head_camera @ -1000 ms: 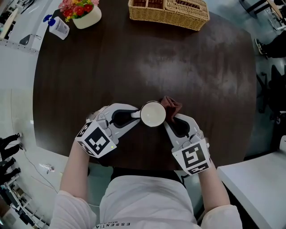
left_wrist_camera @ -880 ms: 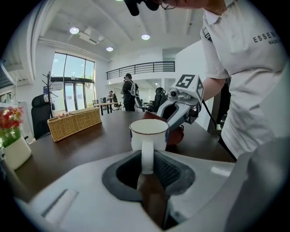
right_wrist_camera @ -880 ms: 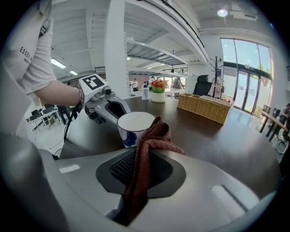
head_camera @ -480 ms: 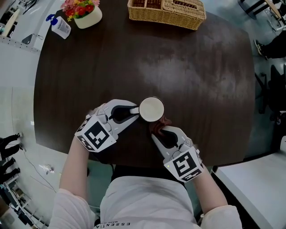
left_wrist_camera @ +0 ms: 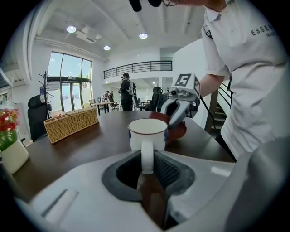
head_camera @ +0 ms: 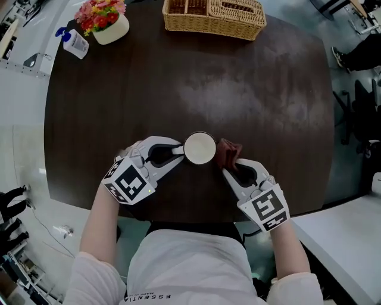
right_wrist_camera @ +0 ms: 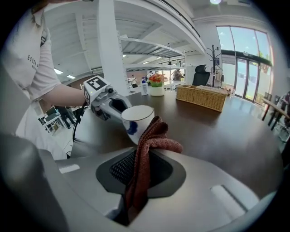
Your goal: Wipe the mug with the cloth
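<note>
White mug (head_camera: 199, 148), handle clamped in my left claw (head_camera: 178, 152). My right claw (head_camera: 230, 169) pinches the reddish cloth (head_camera: 227, 152) just beside it.

There is one dark round table (head_camera: 262, 89), and with it one white mug (head_camera: 199, 148), one reddish-brown cloth (head_camera: 227, 152) and one wicker basket (head_camera: 214, 18). There is also one pot of flowers (head_camera: 106, 21) and one small blue-capped bottle (head_camera: 72, 41). Two grippers show (a left gripper (head_camera: 177, 151) and a right gripper (head_camera: 229, 170)).
</note>
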Tool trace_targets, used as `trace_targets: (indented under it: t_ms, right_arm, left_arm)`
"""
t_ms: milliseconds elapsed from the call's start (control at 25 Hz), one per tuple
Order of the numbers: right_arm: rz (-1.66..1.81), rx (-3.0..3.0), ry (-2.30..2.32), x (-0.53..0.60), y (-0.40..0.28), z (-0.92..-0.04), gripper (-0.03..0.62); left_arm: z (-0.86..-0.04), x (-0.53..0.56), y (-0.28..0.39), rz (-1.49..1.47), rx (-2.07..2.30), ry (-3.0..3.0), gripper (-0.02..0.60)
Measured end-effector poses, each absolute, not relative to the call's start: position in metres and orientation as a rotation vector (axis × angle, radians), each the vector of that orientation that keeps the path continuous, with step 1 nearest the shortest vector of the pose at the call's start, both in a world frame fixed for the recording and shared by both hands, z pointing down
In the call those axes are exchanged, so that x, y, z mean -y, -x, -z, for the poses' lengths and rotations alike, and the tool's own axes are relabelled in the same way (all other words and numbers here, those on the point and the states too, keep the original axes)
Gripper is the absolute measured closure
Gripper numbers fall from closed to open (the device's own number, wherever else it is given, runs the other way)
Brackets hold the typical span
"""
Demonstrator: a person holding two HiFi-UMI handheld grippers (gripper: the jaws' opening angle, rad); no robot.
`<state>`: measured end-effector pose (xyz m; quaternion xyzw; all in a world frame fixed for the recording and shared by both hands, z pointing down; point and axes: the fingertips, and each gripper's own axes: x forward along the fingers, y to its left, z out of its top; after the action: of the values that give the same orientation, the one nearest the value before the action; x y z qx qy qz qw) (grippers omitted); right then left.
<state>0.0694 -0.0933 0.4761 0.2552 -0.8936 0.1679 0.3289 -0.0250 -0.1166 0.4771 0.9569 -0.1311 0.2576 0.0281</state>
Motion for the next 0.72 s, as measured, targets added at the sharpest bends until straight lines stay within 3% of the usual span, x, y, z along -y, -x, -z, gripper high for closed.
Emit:
trace_targets:
  t_ms: [240, 720]
  right_arm:
    - [-0.295, 2.367, -0.605, 0.150, -0.072, -0.469, 0.513]
    - [0.032, 2.469, 0.319, 0.188, -0.005, -0.471, 0.514]
  left_arm:
    - [-0.475, 0.116, 0.024, -0.806, 0.355, -2.970, 0.506]
    - [-0.475, 0.123, 0.023, -0.883, 0.113, -2.964, 0.508]
